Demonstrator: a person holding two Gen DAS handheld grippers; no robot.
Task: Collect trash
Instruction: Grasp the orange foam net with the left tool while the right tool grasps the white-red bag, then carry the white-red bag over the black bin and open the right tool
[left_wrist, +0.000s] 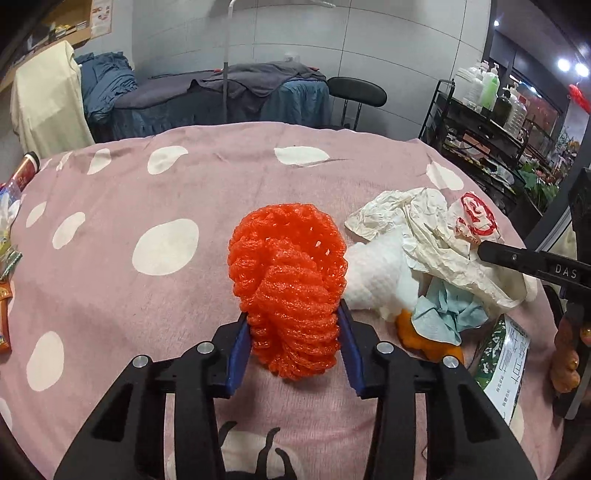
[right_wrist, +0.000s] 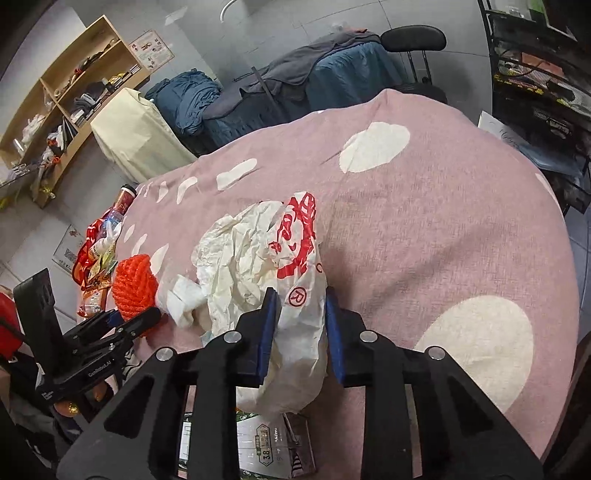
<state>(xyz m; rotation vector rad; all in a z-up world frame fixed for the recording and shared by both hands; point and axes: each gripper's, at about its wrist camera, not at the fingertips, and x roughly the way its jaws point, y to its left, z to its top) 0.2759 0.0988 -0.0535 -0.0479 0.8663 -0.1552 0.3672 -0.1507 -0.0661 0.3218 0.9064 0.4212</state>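
Left edge of the pink spotted cloth (left_wrist: 207, 173): a bottle (left_wrist: 26, 170) with a red label is lying at the rim, with snack wrappers (left_wrist: 7, 258) bunching below it; the right wrist view is showing the same wrappers (right_wrist: 94, 266) beside the bottle (right_wrist: 120, 206).

Centre: an orange foam net (left_wrist: 288, 280) is standing on the cloth. The left gripper (left_wrist: 293, 343) is clamping its lower part, both blue pads (left_wrist: 238, 350) pressing into the mesh from either side. In the right wrist view the net (right_wrist: 135, 286) is showing behind the left gripper (right_wrist: 122, 321).

Just right of the net: a white paper towel (left_wrist: 380, 273) is touching it. A blue tissue (left_wrist: 447, 314) is lying over an orange peel (left_wrist: 410, 332), and a green printed carton (left_wrist: 506, 365) is sitting nearest the cloth's near edge.

Right: a crumpled white bag (left_wrist: 439, 236) with red print is resting on the pile. The right gripper (right_wrist: 297, 332) is grasping the near end of this bag (right_wrist: 273, 258), its blue pads (right_wrist: 267, 332) squeezing the plastic between them; the carton (right_wrist: 269, 446) is showing underneath. In the left wrist view only one black finger of the right gripper (left_wrist: 487, 254) is reaching onto the bag, and a hand (left_wrist: 565, 350) is gripping the handle at the far right.

Background: a covered couch (left_wrist: 221, 99), a black chair (left_wrist: 354, 92) and a rack of bottles (left_wrist: 491, 107) are standing beyond the cloth.
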